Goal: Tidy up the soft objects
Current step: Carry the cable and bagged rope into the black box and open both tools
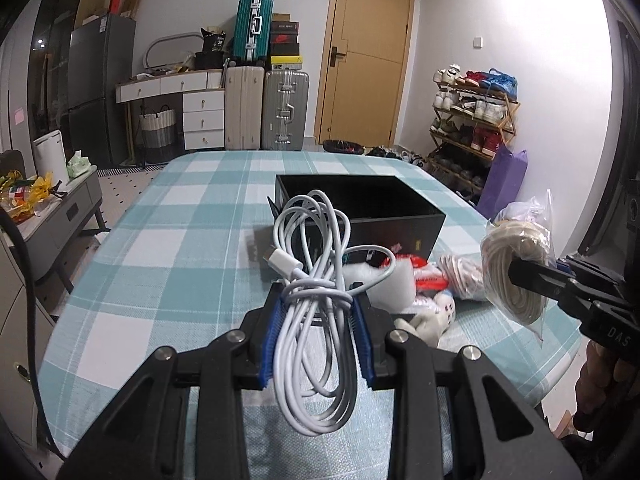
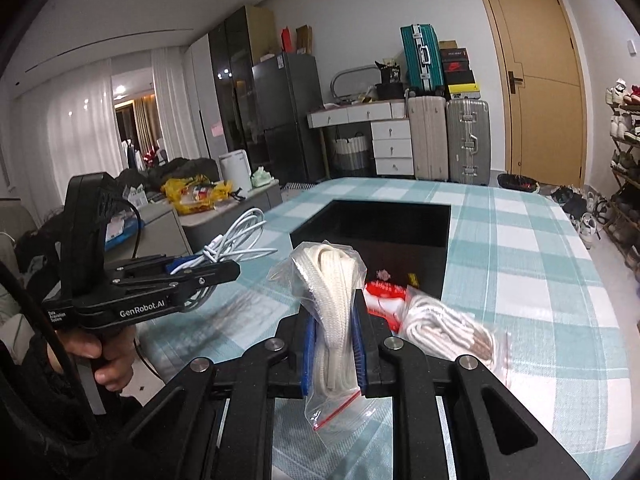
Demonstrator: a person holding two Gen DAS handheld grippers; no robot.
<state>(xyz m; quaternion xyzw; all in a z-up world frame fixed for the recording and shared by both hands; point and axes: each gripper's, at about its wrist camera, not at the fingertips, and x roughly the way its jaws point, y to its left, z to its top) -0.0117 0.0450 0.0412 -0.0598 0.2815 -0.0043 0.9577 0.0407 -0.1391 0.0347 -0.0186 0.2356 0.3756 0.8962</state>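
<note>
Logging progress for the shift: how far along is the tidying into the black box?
Nothing shows in the black box yet. In hand: left gripper holds the white cable; right gripper holds bagged cord. Left on the table: another bagged cord and a red-and-white packet.

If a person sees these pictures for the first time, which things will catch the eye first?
First, the left gripper, shut on a coiled white cable lifted above the checked tablecloth. Next, the right gripper, clamped on a clear bag of white rope. Behind both stands an open black box in the middle of the table.
</note>
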